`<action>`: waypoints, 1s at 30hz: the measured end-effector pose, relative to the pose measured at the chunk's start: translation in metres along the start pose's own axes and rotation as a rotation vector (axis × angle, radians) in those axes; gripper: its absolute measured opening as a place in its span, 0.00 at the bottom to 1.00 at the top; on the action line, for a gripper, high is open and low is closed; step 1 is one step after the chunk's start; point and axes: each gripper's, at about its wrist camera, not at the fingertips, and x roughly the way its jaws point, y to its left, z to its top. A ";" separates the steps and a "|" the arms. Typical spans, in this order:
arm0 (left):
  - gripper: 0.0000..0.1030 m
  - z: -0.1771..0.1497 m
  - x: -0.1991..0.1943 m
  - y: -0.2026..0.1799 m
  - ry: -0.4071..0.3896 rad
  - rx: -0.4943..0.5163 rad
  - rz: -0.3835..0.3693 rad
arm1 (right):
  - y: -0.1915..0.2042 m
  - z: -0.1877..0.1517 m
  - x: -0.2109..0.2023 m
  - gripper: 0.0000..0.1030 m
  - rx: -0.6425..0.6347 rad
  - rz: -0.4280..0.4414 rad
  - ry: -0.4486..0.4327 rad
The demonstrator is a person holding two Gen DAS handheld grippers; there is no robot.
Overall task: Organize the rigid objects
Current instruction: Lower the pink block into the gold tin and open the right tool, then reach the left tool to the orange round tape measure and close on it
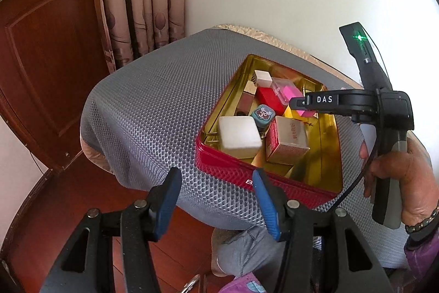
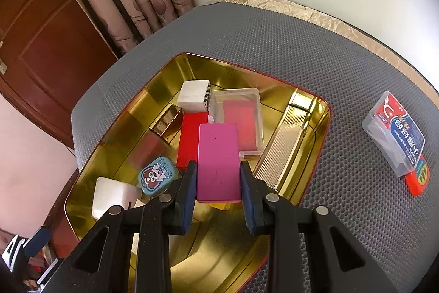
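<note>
A red tin (image 1: 263,177) (image 2: 312,98) with a gold inside sits on the grey mat. In it lie a white block (image 1: 239,136) (image 2: 114,197), a small blue cartoon tin (image 1: 262,115) (image 2: 157,179), a red box (image 1: 270,99) (image 2: 189,139), a clear case (image 2: 241,117) and other small boxes. My right gripper (image 2: 218,175) (image 1: 295,103) is shut on a flat pink block (image 2: 218,161) (image 1: 292,94) and holds it over the tin's inside. My left gripper (image 1: 216,180) stands open at the tin's near rim, nothing between its fingers.
A clear plastic card case (image 2: 393,133) lies on the mat (image 2: 301,40) right of the tin, with an orange item (image 2: 418,180) partly under it. Curtains (image 1: 142,4) and a wooden door (image 1: 46,67) stand behind the table's left edge. A hand (image 1: 406,172) holds the right gripper's handle.
</note>
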 end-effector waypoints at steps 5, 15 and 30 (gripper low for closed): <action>0.53 0.000 0.002 0.000 0.009 0.006 0.003 | 0.000 0.001 -0.002 0.29 0.011 -0.002 -0.013; 0.53 -0.002 0.006 -0.005 0.028 0.034 0.015 | -0.027 -0.018 -0.049 0.45 0.131 0.040 -0.167; 0.53 -0.005 -0.006 -0.017 -0.025 0.084 0.063 | -0.243 -0.170 -0.111 0.85 0.363 -0.566 -0.160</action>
